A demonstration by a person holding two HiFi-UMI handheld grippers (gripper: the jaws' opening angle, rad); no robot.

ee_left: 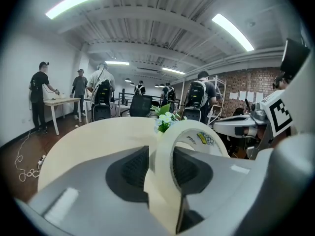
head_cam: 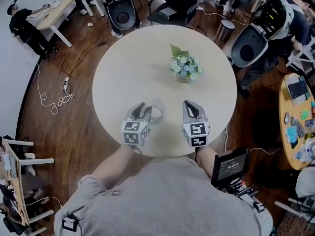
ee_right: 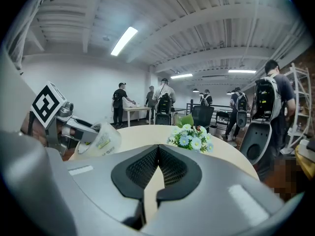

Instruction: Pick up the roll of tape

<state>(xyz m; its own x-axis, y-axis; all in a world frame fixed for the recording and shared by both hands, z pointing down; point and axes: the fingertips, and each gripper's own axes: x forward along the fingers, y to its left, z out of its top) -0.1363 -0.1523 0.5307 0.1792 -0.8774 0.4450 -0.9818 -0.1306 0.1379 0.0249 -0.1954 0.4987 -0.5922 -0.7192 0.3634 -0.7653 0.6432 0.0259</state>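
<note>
The roll of tape (ee_left: 189, 136), a whitish ring with a printed inner label, stands on edge between the pads of my left gripper (ee_left: 160, 168), which is shut on it and holds it above the round table (head_cam: 123, 77). In the head view the tape roll (head_cam: 155, 113) shows pale beside the left gripper (head_cam: 142, 113) near the table's front edge. From the right gripper view the tape roll (ee_right: 101, 139) hangs at the left, held off the tabletop. My right gripper (ee_right: 157, 168) is shut with nothing in it, level with the left one; in the head view this right gripper (head_cam: 193, 111) stands to the tape's right.
A small pot of pale blue and white flowers (head_cam: 185, 68) stands right of the table's middle. Office chairs (head_cam: 121, 11) and a second round table (head_cam: 298, 117) with small items surround it. Cables (head_cam: 54, 100) lie on the wooden floor at left. Several people stand by a far desk (ee_left: 61, 102).
</note>
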